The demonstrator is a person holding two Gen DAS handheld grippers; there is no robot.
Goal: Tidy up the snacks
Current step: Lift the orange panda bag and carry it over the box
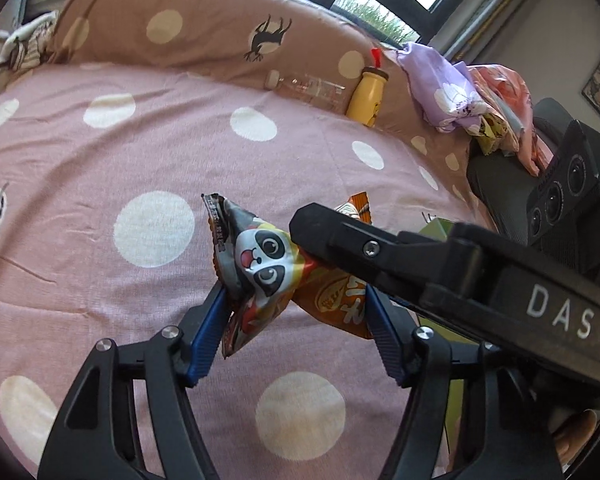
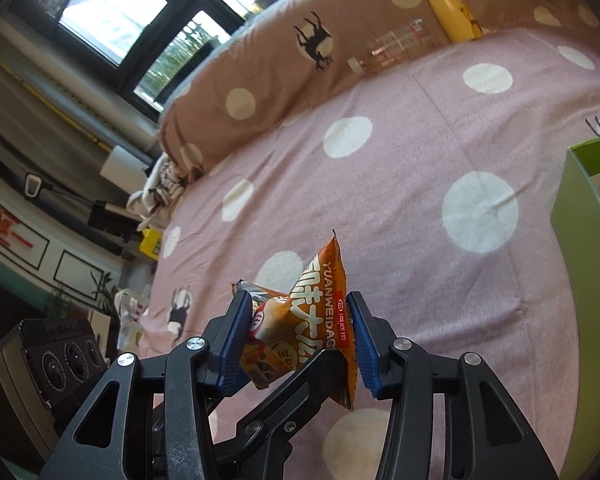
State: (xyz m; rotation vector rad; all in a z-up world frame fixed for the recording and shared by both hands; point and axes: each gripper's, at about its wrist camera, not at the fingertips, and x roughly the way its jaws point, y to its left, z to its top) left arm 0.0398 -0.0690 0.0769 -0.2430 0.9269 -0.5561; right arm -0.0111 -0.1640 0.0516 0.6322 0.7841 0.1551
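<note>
- Snack packet, orange with a cartoon panda, is held above a pink polka-dot bedspread, its long axis running roughly level between the two claws.
- Left gripper clamps the panda end; right gripper squeezes the crumpled orange end narrowly.
- Yellow bottle and clear bottle lie against a brown pillow under windows.
- Green box stands just beside.
</note>
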